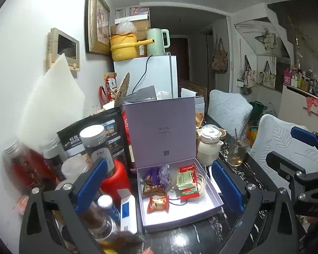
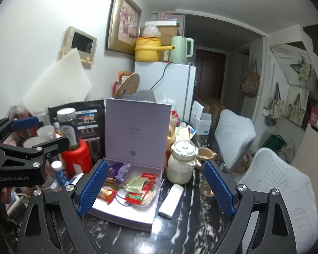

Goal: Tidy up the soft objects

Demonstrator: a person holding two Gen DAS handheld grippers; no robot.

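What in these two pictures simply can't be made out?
- Print on the lilac box lid: too small, both views.
- Jars, left view: blurred.
- Bottle, left view: partly behind the left tongs.
- Glass, right view: mostly behind the right tongs.

four snack packets [image 1: 158,183], one box [image 1: 214,192]

Crowded black marbled table [image 2: 180,239]

A lilac box [image 2: 125,216] lies open on it, beside a cream pot [image 2: 180,165], a white flat packet [image 2: 171,199], a red bottle [image 2: 78,158] and several jars [image 1: 95,144].
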